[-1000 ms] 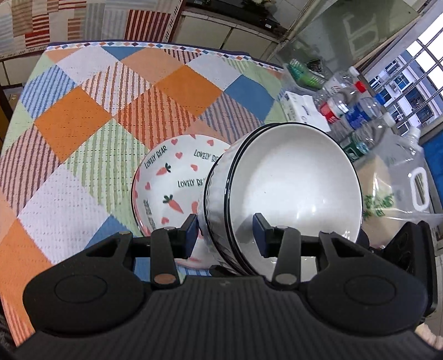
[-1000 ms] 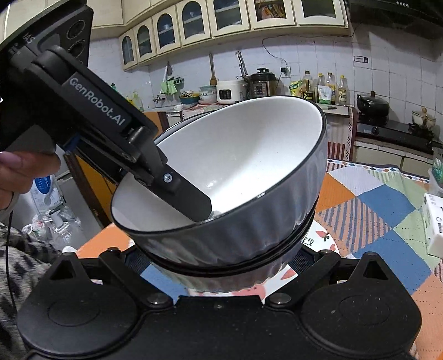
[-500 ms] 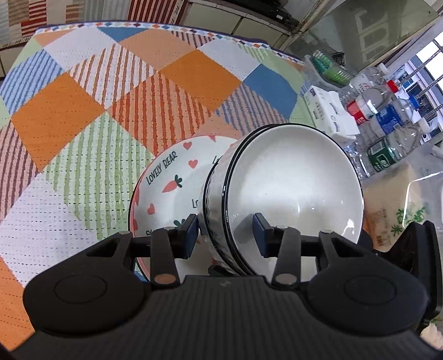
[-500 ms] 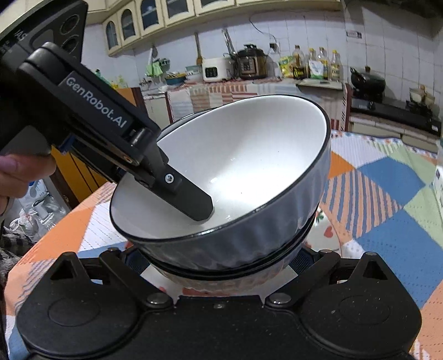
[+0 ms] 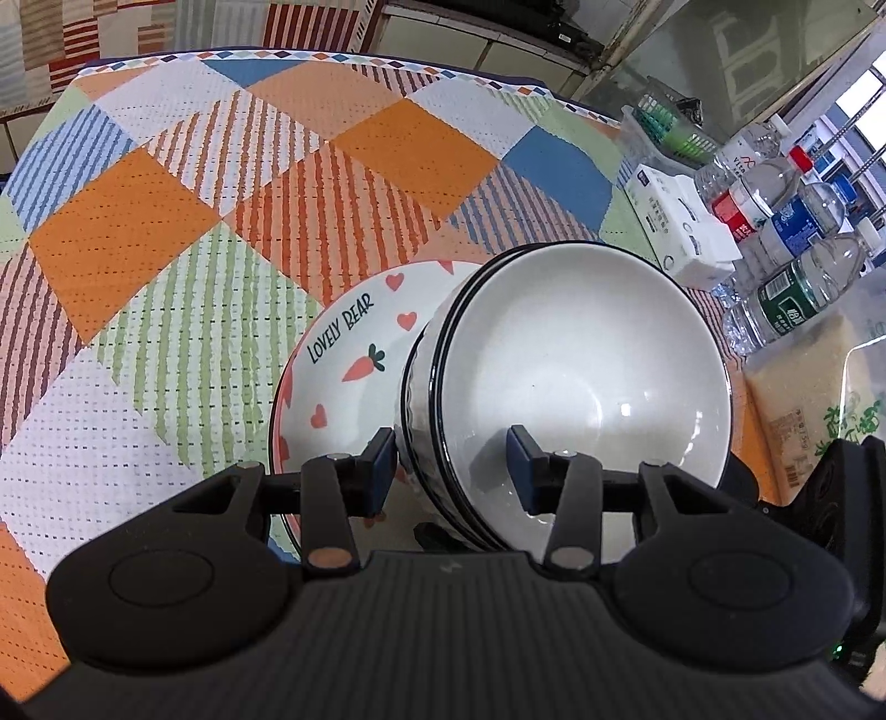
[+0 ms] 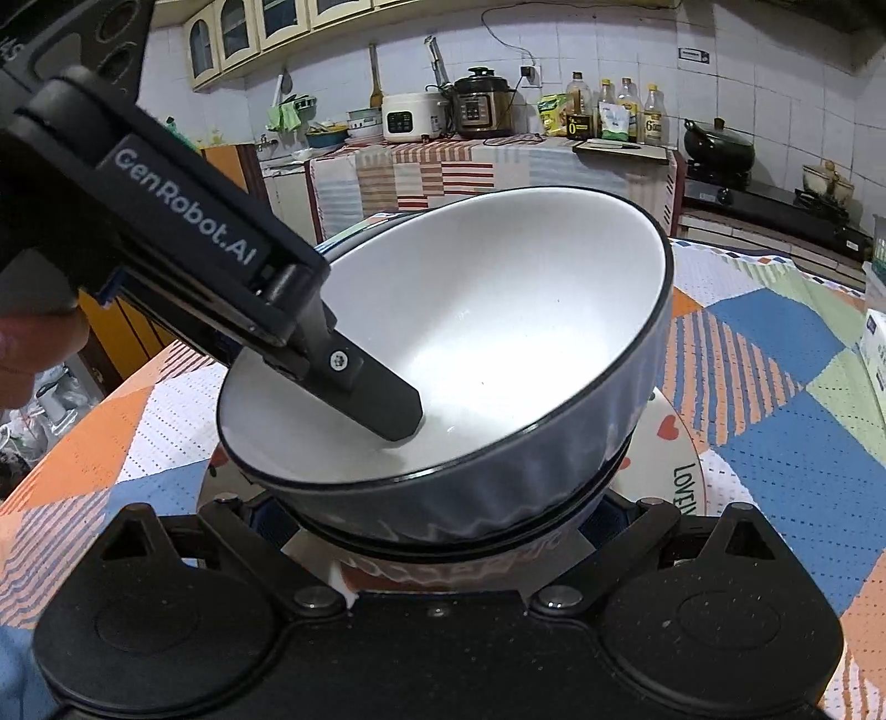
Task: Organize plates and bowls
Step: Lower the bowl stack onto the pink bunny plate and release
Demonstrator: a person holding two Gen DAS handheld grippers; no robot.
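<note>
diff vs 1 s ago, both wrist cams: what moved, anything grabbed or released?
The stack of bowls, carried by both grippers, has come down closer over the carrot plate; more of the plate is now hidden behind it. Nothing grabbed or released. Unchanged: left gripper pinches the stack's wall, one finger inside the top bowl; right gripper straddles the stack's base, fingertips hidden.

White tiles covered the kitchen wall (image 6: 609,50), with cream arched-glass cupboards (image 6: 260,27) above. A counter draped in striped cloth (image 6: 426,171) carried a rice cooker (image 6: 410,116), a pressure cooker (image 6: 482,105) and sauce bottles (image 6: 614,111). A dark pot (image 6: 717,147) sat on the stove. The tabletop wore a patchwork cloth (image 5: 166,221); daylight came through a barred window (image 5: 864,111).
</note>
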